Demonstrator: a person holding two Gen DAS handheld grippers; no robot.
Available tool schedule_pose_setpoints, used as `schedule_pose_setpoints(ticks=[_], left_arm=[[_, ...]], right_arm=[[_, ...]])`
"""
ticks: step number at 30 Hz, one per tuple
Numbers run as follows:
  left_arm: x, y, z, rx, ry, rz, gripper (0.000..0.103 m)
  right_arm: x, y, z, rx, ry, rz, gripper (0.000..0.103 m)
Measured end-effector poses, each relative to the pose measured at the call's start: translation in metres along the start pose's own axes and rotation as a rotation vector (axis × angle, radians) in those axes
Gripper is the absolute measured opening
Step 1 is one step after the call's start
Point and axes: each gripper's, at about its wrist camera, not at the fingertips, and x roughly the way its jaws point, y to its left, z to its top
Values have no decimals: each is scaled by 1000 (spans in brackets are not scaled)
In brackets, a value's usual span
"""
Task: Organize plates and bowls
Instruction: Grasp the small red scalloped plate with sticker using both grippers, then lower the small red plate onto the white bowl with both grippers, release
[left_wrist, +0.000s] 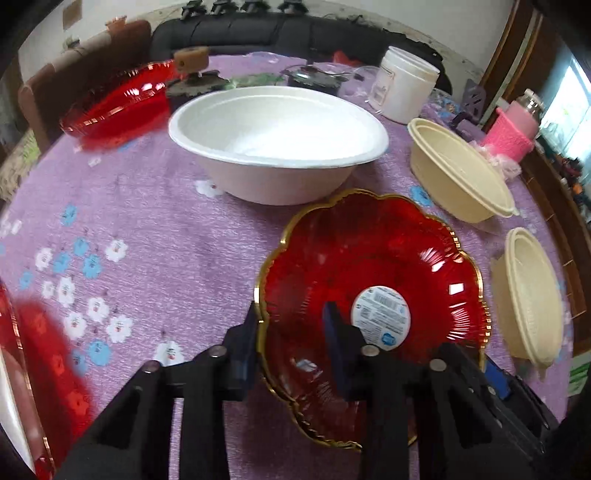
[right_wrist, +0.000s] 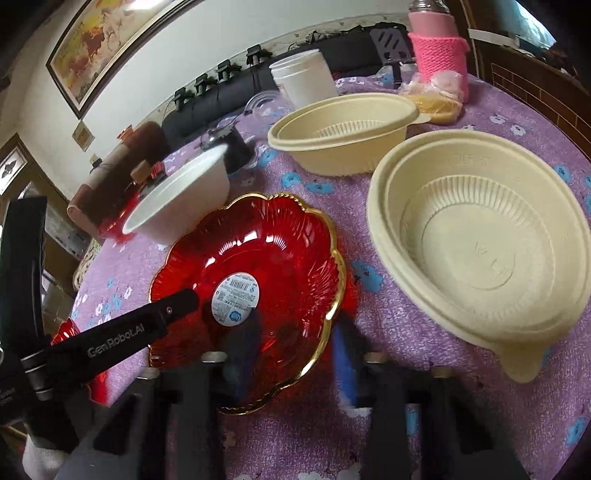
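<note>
Nearest to us is the red plate (left_wrist: 373, 302), a scalloped translucent dish with a gilt rim and a round white sticker (left_wrist: 381, 317) at its centre, sitting on the purple floral tablecloth (left_wrist: 147, 221) close to the table's near edge. Our left gripper (left_wrist: 291, 332) straddles its rim, one finger outside the gold edge and the other inside the bowl of the plate, with a gap between them; we judge it not yet clamped. Our right gripper (right_wrist: 295, 347) has its fingers spread either side of the opposite rim, blurred, so we call it apart too.

We expect the plate to be light, rigid and glossy, probably plastic, so slippery between the pads and liable to pivot if pinched at one point. Its wavy rim is the only place to hold; a scallop valley should seat a finger better than a crest.

Just beyond it stands a white bowl (left_wrist: 277, 147), and to the right two cream bowls (right_wrist: 476, 251) and (right_wrist: 343, 133), each apparently a nested pair. Another red plate (left_wrist: 114, 99) lies at the far left, and a third red edge (left_wrist: 22, 369) shows at our near left. Further back are a white jar (left_wrist: 402, 85) and a bottle in a pink knitted sleeve (right_wrist: 437, 48)
</note>
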Motion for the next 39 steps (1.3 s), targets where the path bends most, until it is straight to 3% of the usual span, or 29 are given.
schedule_pose_setpoints(ticks=[3, 12, 21, 24, 30, 39], left_arm=[[-4, 2, -3, 10, -13, 19, 25], [-61, 15, -24, 16, -117, 56, 25], [-143, 78, -61, -79, -256, 121, 25], [-164, 112, -75, -127, -291, 151, 25], [-178, 186, -98, -249, -288, 191, 25], [-155, 259, -112, -364, -221, 196, 25]], right_arm=[[-1, -3, -1, 3, -10, -17, 18], [-32, 15, -8, -58, -104, 58, 18], [-73, 95, -35, -233, -179, 151, 18], [-71, 128, -42, -283, -158, 183, 18], [-44, 196, -65, -350, -43, 257, 18], [7, 258, -94, -432, 63, 229, 19]])
